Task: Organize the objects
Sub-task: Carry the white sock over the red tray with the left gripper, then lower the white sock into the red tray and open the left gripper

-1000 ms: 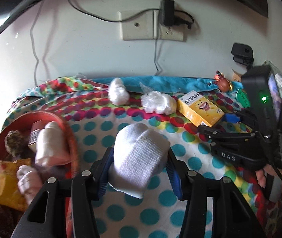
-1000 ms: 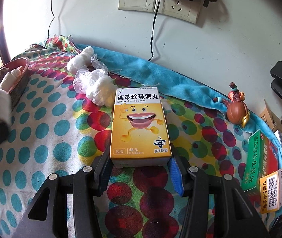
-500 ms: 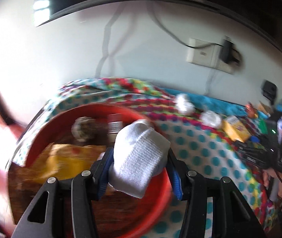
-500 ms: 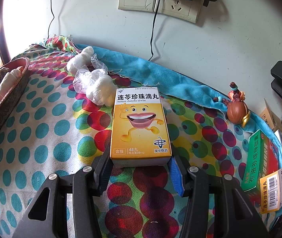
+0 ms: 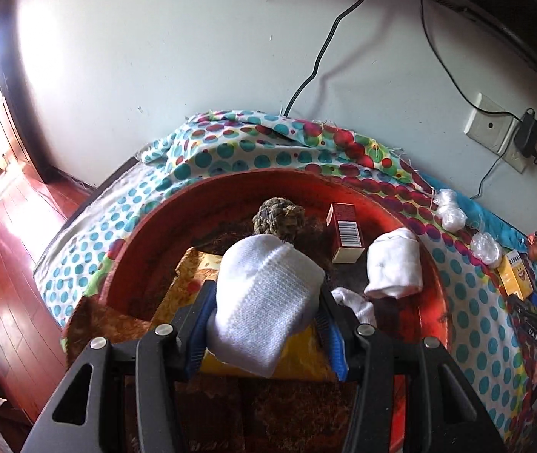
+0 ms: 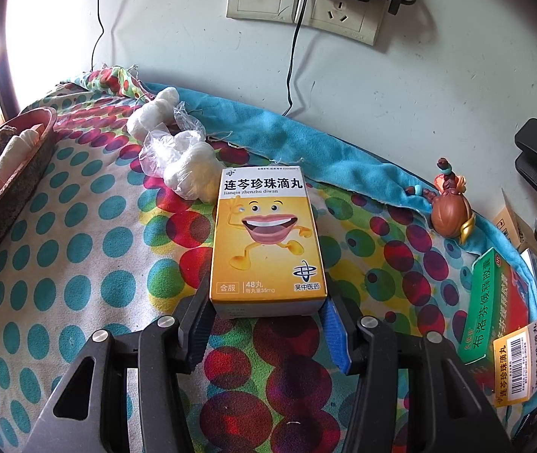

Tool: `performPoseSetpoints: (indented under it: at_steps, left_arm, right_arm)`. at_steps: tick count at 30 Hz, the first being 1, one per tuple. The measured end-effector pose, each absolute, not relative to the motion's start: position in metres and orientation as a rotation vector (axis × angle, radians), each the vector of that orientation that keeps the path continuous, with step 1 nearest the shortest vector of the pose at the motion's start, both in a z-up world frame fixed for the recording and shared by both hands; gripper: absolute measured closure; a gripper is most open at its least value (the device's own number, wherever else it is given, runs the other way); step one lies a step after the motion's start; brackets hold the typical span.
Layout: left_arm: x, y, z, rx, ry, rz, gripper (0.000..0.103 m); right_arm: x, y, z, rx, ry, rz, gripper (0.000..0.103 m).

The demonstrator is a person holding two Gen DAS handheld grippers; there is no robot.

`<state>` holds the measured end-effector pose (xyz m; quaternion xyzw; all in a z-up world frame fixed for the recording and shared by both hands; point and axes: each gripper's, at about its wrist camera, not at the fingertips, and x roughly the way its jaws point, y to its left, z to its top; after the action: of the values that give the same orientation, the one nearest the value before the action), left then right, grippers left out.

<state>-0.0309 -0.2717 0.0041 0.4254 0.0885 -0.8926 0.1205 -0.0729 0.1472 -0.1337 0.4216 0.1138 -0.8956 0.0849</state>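
Polka-dot tablecloth [image 6: 79, 264] covers the whole work surface, largest thing in both views. Red round basin [image 5: 434, 264] sits on it at the left end; in the left wrist view it fills the centre and already holds a yellow packet [image 5: 189, 275], a rolled white cloth [image 5: 394, 264] at 2 o'clock, a red carton [image 5: 345, 232] at 1 o'clock and a woven rope ball [image 5: 279, 217] at 12. Left gripper [image 5: 266, 315] is clamped on a white knit bundle [image 5: 264, 298], pads pressed into both flanks, bundle hanging above the basin's contents, not yet released. Bundle looks soft, light and compressible: won't slip, won't break, a mid-body pinch is fine, and a drop from this height should be harmless. Right gripper [image 6: 266, 315] straddles the near end of the yellow medicine box [image 6: 268, 241], which lies flat on the cloth dead centre in the right wrist view; the pads sit at the box's lower corners, but whether they actually press it cannot be told. Box is thin card, light, stiff on its edges, crushable on its faces: best taken across the narrow sides near the end. Bagged white wads [image 6: 177, 162] lie at 11 o'clock of the box, touching its far corner. Brown figurine [image 6: 451, 215] stands at 3 o'clock, well apart.
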Motion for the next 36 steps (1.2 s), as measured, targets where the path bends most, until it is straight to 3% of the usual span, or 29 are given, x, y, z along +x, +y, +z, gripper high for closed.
performPoseSetpoints:
  at_steps: [15,36]
  left_arm:
    - [-0.099,-0.263,-0.034,1.412,0.204,-2.561,0.049]
    - [-0.047,-0.228,-0.010,1.258,0.126,-2.645,0.045]
  right_arm:
    - [-0.073,0.147,-0.133,1.257,0.338,-2.670,0.055]
    - [-0.075,0.149,-0.135,1.253,0.344,-2.667,0.055]
